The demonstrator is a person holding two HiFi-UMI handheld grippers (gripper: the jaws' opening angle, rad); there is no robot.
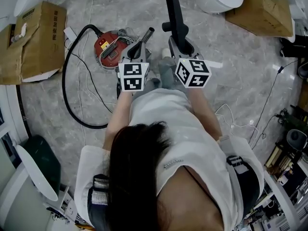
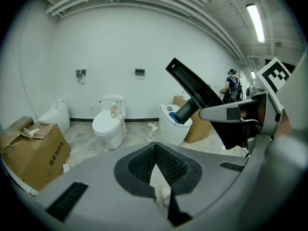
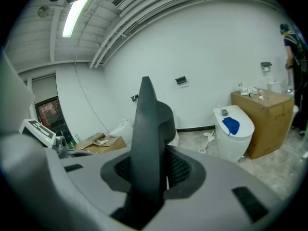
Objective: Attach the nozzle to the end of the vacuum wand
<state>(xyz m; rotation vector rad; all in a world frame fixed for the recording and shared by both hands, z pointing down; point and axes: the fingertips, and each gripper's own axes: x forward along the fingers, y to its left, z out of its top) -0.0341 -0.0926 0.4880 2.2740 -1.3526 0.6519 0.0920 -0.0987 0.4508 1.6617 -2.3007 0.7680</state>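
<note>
Looks like the early part of the joining step: nozzle [image 1: 174, 13] in hand and clear of the floor [image 1: 231, 76], not yet on any wand. Stands nearly upright in the right gripper [image 3: 149, 172], pinched low on its black body, with the jaws partly spread and pressing on both sides. Fills the middle of the right gripper view and appears in the left gripper view as a slanted black piece with a round socket.

Left gripper [image 2: 155, 150] pressed fully together, with nothing between the pads. Hovers over the floor just beside the red vacuum canister [image 1: 109, 47], near the floor's far edge in the head view. Just past its tips, a dark tube with a pale end [image 1: 146, 34], probably the wand; cannot tell whether touched. From the canister, a black hose [image 1: 70, 90] looping toward the floor's left edge.

Next move probably calls for spreading the left gripper, taking the tube near its open end and steadying it. Then lining the nozzle's socket up with that end and pushing straight on.
</note>
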